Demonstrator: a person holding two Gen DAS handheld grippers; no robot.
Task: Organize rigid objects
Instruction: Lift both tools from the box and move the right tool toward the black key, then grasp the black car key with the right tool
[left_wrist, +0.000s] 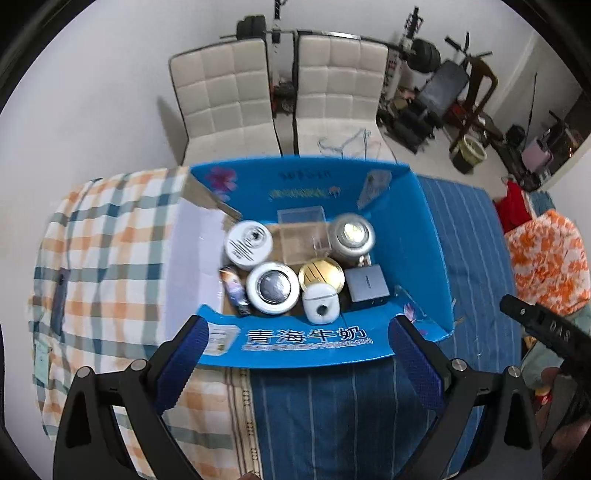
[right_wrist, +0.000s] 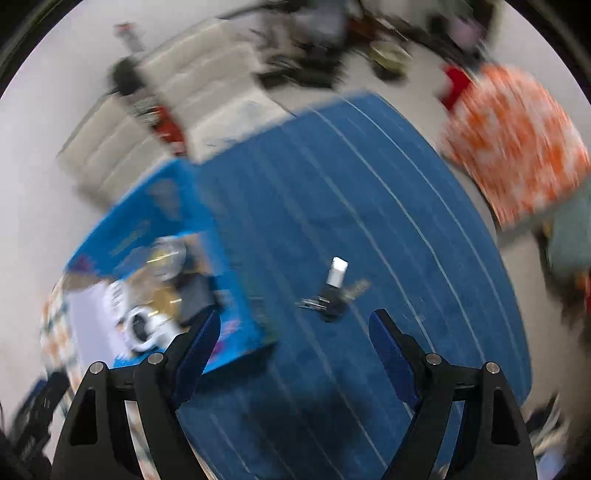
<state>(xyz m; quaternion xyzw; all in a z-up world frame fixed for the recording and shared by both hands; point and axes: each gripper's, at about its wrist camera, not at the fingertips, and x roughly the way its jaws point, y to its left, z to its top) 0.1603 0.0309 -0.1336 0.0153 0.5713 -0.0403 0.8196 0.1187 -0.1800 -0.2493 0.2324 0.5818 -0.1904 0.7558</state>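
Nearest, the left tongs (left_wrist: 299, 354) gape wide with nothing between the blue pads, poised just in front of the near flap of the blue carton (left_wrist: 413, 229). That carton sits on a blue striped cloth (left_wrist: 332, 413), with a checked orange and teal cloth (left_wrist: 110, 236) to its left. Inside the carton, front row first: a small dark packet (left_wrist: 236, 291) at the left, a white round tin (left_wrist: 272, 288), a white earbud case (left_wrist: 320, 303) and a grey square block (left_wrist: 367, 286). Behind these lie a gold lid (left_wrist: 320, 272), a white tub (left_wrist: 249, 243), a clear plastic box (left_wrist: 303, 232) and a silver tin (left_wrist: 351, 236). Beyond the carton stand two cream padded chairs (left_wrist: 229, 96), with gym gear further back.

Likewise the right tongs (right_wrist: 295, 328) are spread wide and grip nothing, hovering over the striped cloth. Just ahead of them, between the pads and well apart from the carton at the left, lies a bunch of keys (right_wrist: 332, 295) with a small white piece on it. The right wrist view is blurred, so the key details are unclear
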